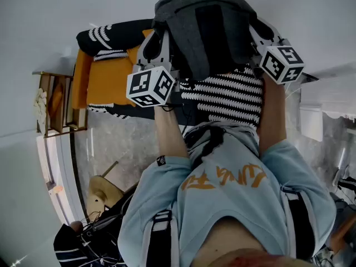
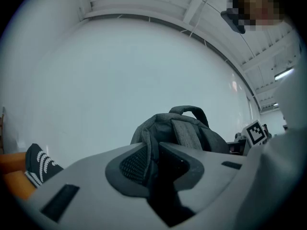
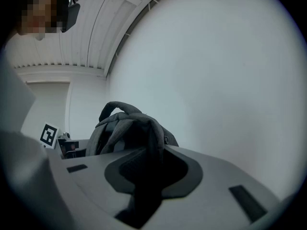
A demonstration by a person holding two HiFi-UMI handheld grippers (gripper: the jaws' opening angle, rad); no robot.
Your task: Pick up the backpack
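A grey backpack hangs in the air in front of the person, held from both sides. My left gripper is shut on the bag's left shoulder strap, which runs up between its jaws to the backpack. On the other side, my right gripper is shut on the other strap, with the backpack and its top handle just beyond. Both grippers point level, and the bag's lower part is hidden behind them.
Below the bag lies a sofa with an orange cushion and a black-and-white striped blanket. A wooden shelf stands at the left by a white wall. A round wooden object rests on the grey floor.
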